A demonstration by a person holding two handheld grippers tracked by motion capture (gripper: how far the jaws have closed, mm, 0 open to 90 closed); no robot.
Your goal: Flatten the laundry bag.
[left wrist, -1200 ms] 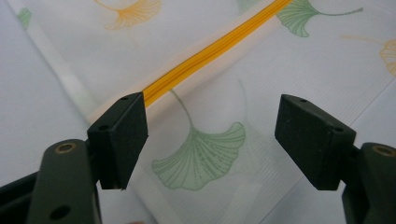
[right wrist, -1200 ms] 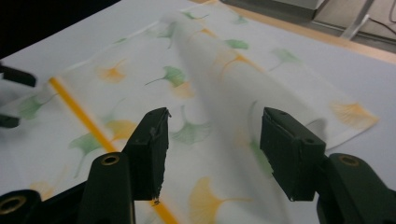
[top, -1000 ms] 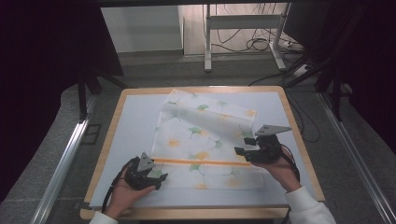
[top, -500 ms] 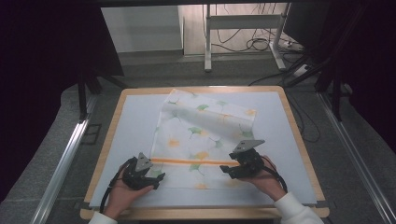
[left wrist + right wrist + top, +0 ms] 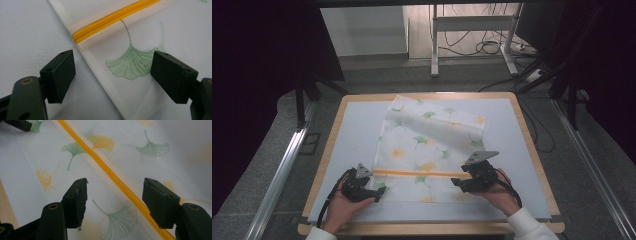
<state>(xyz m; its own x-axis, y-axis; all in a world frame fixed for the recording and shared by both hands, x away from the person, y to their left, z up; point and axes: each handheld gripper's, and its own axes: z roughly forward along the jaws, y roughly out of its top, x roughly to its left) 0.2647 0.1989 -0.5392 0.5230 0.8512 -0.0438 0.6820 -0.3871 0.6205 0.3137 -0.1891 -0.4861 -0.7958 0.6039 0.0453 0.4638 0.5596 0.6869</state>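
now both tools gaping — left tool (image 5: 112, 75), right tool (image 5: 115, 195) over mesh bag (image 5: 432, 145).

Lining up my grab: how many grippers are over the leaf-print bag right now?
2. The left gripper stands open over the leaf-print bag's near-left edge by the orange zipper end; the right gripper stands open astride the zipper's right part.

The flat cloth bag (image 5: 432, 145) is lying in the middle of the desk (image 5: 357, 125), and nothing tall is standing on it. Wide bare strips are running down the left and right sides for a hand to pass. Near the front edge, the left hand-held gripper (image 5: 374, 192) and right hand-held gripper (image 5: 457, 181) are taking up room.
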